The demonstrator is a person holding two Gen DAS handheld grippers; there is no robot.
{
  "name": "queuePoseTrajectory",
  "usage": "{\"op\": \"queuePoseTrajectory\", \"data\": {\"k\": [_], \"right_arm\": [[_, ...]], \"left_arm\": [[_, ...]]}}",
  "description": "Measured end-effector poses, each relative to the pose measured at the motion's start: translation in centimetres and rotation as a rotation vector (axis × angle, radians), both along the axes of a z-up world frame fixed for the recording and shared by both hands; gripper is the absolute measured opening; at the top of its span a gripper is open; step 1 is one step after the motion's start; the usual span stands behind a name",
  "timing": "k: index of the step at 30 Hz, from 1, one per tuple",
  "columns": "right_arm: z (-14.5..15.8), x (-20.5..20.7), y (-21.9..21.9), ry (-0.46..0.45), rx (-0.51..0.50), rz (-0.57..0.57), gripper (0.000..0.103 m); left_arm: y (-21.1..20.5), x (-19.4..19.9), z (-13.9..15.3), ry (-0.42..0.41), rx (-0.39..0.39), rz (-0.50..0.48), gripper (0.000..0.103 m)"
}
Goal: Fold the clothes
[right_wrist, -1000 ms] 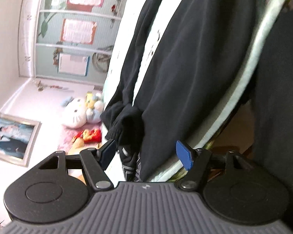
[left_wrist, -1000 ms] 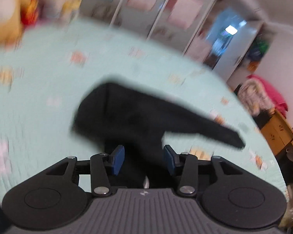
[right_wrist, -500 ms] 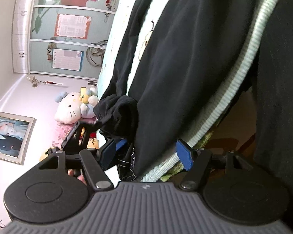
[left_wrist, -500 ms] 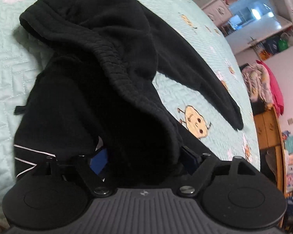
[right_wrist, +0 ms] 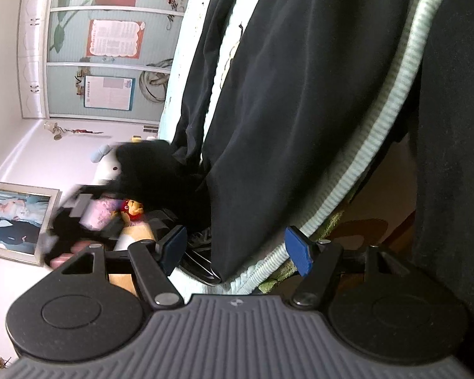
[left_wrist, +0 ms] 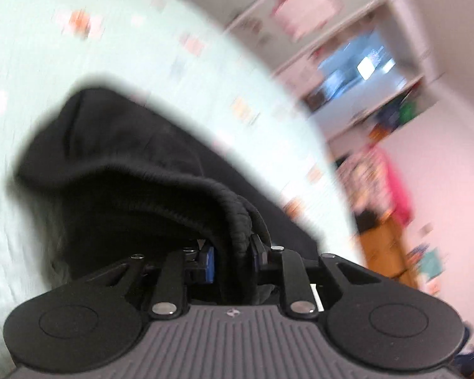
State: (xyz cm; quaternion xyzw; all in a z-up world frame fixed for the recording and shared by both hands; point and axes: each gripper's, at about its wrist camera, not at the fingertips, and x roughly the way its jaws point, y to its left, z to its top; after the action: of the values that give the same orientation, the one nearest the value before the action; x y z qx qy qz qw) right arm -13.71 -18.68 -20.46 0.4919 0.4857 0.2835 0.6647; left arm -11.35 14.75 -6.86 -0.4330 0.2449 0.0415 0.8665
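- Mint-green quilted bedspread [left_wrist: 205,72] with small printed motifs fills the surface under the work; in the left wrist view it is heavily blurred.
- Nearest in the left wrist view, the left gripper [left_wrist: 232,254] has its blue pads [left_wrist: 209,260] drawn close together, clamped on the thick ribbed hem of the black garment [left_wrist: 110,170].
- From that pinch the black cloth rises in a hump and spreads away over the bedspread, with bare bedspread on its left and far sides.
- Nearest in the right wrist view, the right gripper [right_wrist: 233,246] has its fingers spread wide apart with nothing between the blue pads [right_wrist: 295,249]; it hangs just off the edge of the bed.
- Just past its fingers, the striped rim of the bedspread [right_wrist: 379,145] runs diagonally, and a flat part of the dark garment [right_wrist: 300,88] lies along it, reaching the rim near the gripper.
- To the right of that rim a dark cloth mass [right_wrist: 452,158] fills the frame edge; what it is cannot be told.
- Farther left in the same view, the left gripper [right_wrist: 79,218], blurred, holds a bunched part of the black cloth lifted off the bed.
- Beyond it sit plush toys [right_wrist: 132,210] and a framed photo [right_wrist: 15,221] on the pale wall.
- Farthest back stand wardrobe doors [right_wrist: 110,47] with posters; the left wrist view shows a wooden cabinet [left_wrist: 385,246] and pink fabric [left_wrist: 391,183] past the bed edge.
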Motion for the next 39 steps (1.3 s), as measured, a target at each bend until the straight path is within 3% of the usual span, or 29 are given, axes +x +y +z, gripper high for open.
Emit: {"op": "queuePoseTrajectory", "data": {"k": [5, 8, 11, 14, 18, 23, 24, 26, 31, 33, 35, 39], "right_arm": [[-0.4, 0.1, 0.2, 0.032, 0.008, -0.007, 0.069], [-1.0, 0.3, 0.5, 0.059, 0.034, -0.020, 0.071], [-1.9, 0.5, 0.8, 0.122, 0.109, -0.040, 0.072], [-2.0, 0.7, -0.1, 0.135, 0.168, -0.123, 0.072], [-1.2, 1.3, -2.5, 0.095, 0.182, -0.284, 0.072], [-1.3, 3.4, -5.1, 0.108, 0.201, -0.444, 0.070], [-0.9, 3.9, -5.5, 0.092, 0.184, -0.471, 0.065], [0.8, 4.6, -6.6, 0.022, 0.124, -0.522, 0.035], [8.2, 3.5, -9.4, -0.272, -0.129, -0.583, 0.011], [10.2, 2.6, -10.4, -0.323, -0.187, -0.597, 0.011], [11.2, 2.9, -10.8, -0.293, -0.172, -0.585, 0.011], [14.1, 5.8, -8.3, -0.317, -0.268, -0.520, 0.011]], "left_arm": [[0.6, -6.1, 6.7, -0.194, 0.004, -0.054, 0.021], [-1.8, -8.2, 9.9, -0.307, 0.077, -0.111, 0.022], [-3.3, -10.7, 12.3, -0.416, 0.102, -0.124, 0.022], [-4.0, -12.6, 13.5, -0.462, 0.129, -0.101, 0.022], [-3.4, -16.2, 13.7, -0.473, 0.125, -0.050, 0.022], [-2.5, -19.6, 12.3, -0.407, 0.108, 0.014, 0.022], [-2.3, -20.0, 11.9, -0.390, 0.101, 0.026, 0.022], [-1.7, -20.9, 11.2, -0.365, 0.089, 0.045, 0.023], [1.1, -22.4, 9.0, -0.313, 0.050, 0.115, 0.023], [2.4, -22.0, 7.6, -0.266, 0.006, 0.149, 0.023], [3.7, -21.1, 6.5, -0.229, -0.036, 0.175, 0.023], [5.6, -19.0, 6.7, -0.236, -0.034, 0.191, 0.023]]}}
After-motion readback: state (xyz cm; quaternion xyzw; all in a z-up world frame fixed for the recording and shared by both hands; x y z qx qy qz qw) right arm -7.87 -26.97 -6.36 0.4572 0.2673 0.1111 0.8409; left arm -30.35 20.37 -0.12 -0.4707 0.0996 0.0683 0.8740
